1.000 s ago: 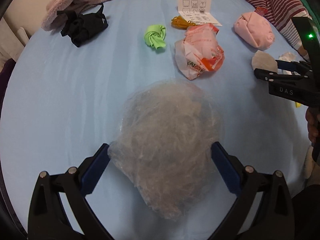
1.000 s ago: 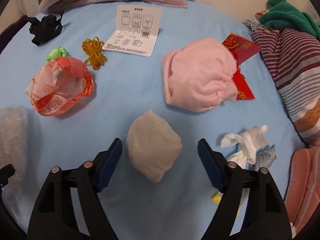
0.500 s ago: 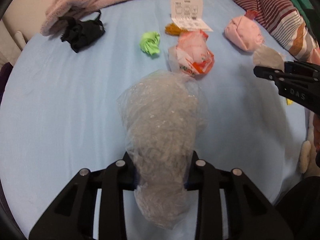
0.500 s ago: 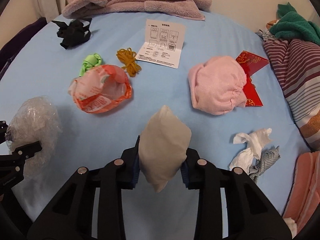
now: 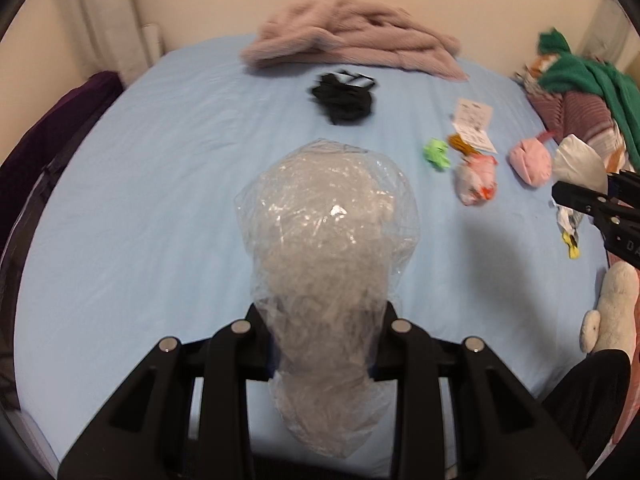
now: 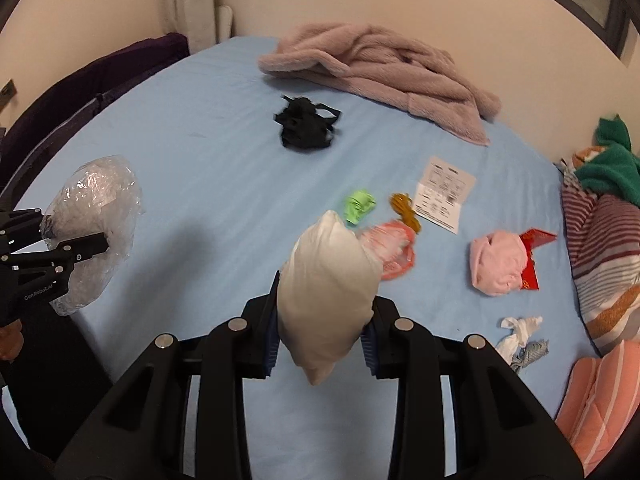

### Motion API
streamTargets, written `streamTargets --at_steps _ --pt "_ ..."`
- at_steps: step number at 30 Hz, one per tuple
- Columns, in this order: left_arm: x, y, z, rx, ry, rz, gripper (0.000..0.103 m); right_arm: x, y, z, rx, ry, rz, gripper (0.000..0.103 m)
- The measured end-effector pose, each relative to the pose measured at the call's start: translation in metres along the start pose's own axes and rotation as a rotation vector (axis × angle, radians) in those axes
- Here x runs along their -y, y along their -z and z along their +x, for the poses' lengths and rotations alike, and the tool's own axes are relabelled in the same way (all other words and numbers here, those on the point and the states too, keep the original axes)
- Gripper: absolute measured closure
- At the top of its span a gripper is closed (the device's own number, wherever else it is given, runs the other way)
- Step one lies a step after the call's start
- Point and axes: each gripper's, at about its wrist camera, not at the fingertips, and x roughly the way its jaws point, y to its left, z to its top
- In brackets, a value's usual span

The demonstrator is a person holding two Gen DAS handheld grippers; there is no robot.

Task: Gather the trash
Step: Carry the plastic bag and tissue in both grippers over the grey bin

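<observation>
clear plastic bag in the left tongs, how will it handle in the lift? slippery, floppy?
Clear plastic bag bulges above the left tongs and pinches narrow between them: likely soft, crushable. Glossy film may slip. Looks light, since its top stays up unsupported.

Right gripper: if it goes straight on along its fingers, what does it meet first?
Probably the blue bed sheet. The right gripper holds the beige pouch, which hides the line ahead; the orange plastic bag lies close beside it. Depth is unclear.

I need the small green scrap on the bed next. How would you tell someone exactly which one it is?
Start at the blue bedsheet, then go to the white leaflet near its right side. Left of the leaflet lies a tangle of mustard-yellow bands, and just left of that sits the green scrap. It is the only bright lime, crumpled lump there.
</observation>
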Motion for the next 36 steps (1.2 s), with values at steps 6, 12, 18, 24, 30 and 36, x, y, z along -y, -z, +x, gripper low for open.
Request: streamTargets --at_steps 6,12,18,24,30,36 --pt "-0.098 0.042 -0.069 0.07 -0.091 -0.144 0.072 -0.117 -0.037 -0.027 0.051 -0.117 -0.164 0.072" --pt "-0.206 0.101 -0.139 0.108 -0.25 -0.309 0.072 -0.252 -0.075 -0.047 0.096 -0.302 -0.343 0.072" --pt "-0.318 0.169 -0.23 0.123 -0.484 -0.518 0.072 -0.393 -0.105 -0.071 0.13 -0.492 -0.544 0.072" --pt "-0.396 0.229 -0.315 0.105 -0.683 -0.698 0.072 -0.53 -0.123 -0.109 0.145 -0.676 -0.723 0.072" --pt "-0.443 0.283 -0.386 0.095 -0.797 -0.864 0.072 -0.659 -0.129 -0.16 0.123 -0.86 -0.853 0.072" --pt "-0.472 0.319 -0.43 0.079 -0.885 -0.966 0.072 -0.757 -0.133 -0.205 0.108 -0.958 -0.907 0.072"
